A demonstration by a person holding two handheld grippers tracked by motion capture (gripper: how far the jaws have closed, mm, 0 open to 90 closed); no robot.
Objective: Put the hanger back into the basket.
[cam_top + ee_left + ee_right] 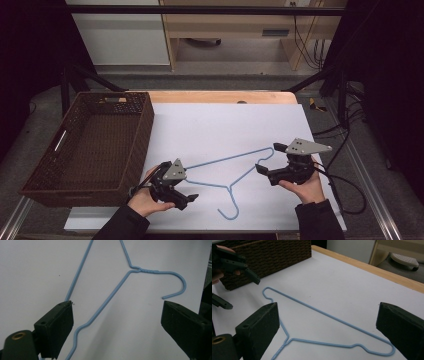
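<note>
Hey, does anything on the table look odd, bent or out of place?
Nothing stands out. The hanger lies flat on the white sheet, intact, hook toward the person. The basket sits square at the left. Both tongs, left and right, are open, holding nothing.

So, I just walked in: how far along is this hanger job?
Barely started. Nothing looks done: the blue hanger lies flat on the white board and the wicker basket holds nothing. In hand: left gripper and right gripper sit open at either end. Gripping and moving remain.
</note>
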